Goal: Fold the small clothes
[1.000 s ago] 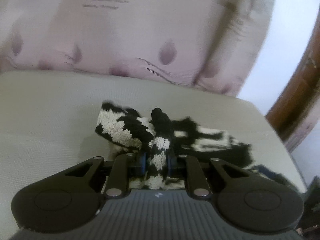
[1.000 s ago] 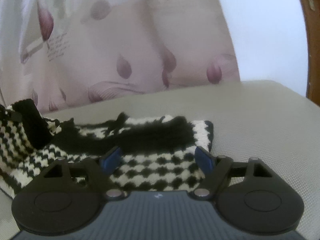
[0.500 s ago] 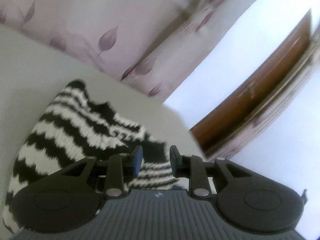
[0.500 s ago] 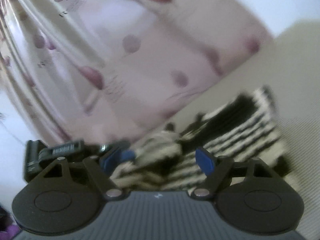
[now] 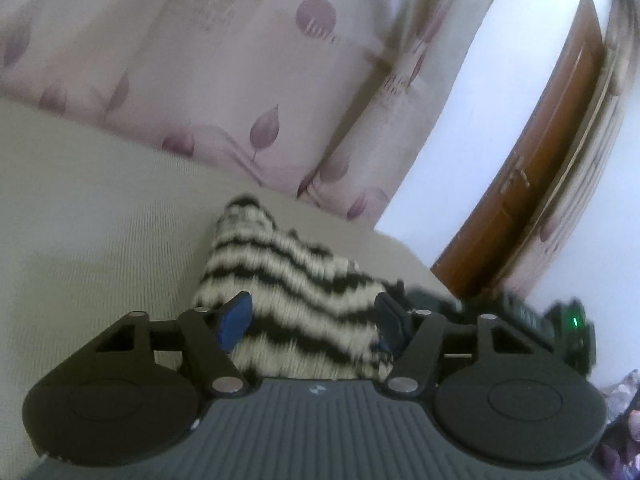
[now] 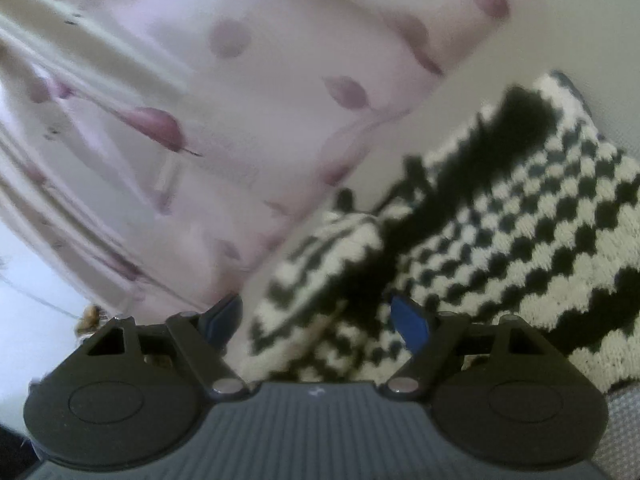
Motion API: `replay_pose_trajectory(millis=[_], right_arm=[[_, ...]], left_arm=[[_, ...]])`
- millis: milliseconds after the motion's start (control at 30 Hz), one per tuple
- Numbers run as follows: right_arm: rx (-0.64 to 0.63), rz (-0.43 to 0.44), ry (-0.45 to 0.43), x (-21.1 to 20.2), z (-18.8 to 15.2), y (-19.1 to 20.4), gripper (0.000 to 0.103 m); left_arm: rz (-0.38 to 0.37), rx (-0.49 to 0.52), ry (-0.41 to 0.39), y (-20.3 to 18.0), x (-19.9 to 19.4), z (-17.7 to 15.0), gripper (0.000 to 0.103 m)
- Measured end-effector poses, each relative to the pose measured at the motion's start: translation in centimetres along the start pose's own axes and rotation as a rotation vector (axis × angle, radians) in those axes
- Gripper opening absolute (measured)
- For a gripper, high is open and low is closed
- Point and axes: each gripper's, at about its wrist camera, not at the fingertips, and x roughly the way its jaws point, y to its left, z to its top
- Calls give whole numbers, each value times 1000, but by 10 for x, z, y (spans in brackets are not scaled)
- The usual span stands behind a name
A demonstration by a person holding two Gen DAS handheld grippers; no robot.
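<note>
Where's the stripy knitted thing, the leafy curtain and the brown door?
knitted garment [image 5: 296,280], left wrist view, its striped middle.
curtain [image 5: 224,80], left wrist view, a pale fold.
door [image 5: 532,184], left wrist view, its wooden panel.

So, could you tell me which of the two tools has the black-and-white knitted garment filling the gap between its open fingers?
The left tool: the black-and-white knitted garment spans its whole gap. The right tool shows garment and bare beige surface.

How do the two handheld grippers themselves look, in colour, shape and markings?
Both look alike. The left gripper and right gripper each have a grey ribbed body with a small pale logo, two black round discs at the sides, black angled linkage arms with silver pivot pins, and fingers lined with blue pads. No cables or sleeves show.
</note>
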Motion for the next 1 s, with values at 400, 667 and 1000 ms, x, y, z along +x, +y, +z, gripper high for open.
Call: replay_pose_trajectory(millis=[400,667,1000], right_arm=[[-112,-111,35,46,-5,26,44],[-247,-129,9,41,20,38,17],[-433,-226,15,-11,94,45,17]], left_arm=[[-45,43,13,4,9,-31,65],[-52,-34,-49,10,-11,-14,72],[-74,-7,-71,-12,-3,1,81]])
